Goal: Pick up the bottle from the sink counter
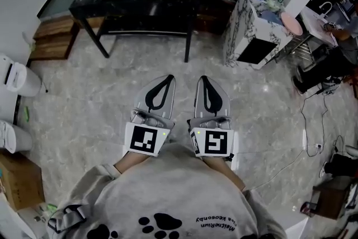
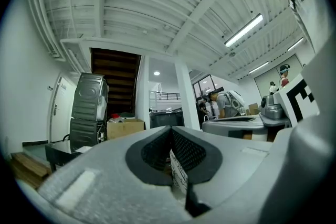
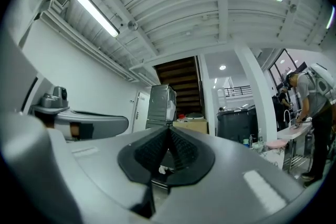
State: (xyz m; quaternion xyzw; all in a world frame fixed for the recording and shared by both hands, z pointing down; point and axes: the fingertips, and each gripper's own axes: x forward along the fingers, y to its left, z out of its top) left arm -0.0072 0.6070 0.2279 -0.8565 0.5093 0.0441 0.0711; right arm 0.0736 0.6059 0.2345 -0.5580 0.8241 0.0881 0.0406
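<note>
Bright ceiling tubes (image 3: 96,13) light both fisheye gripper views (edges bent, black-cornered); head view evenly lit.

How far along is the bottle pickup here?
Nothing looks done. In hand: nothing; the left tongs and right tongs are shut and empty, side by side near the person's chest. Remaining: reach the sink counter, then grasp and lift.
</note>
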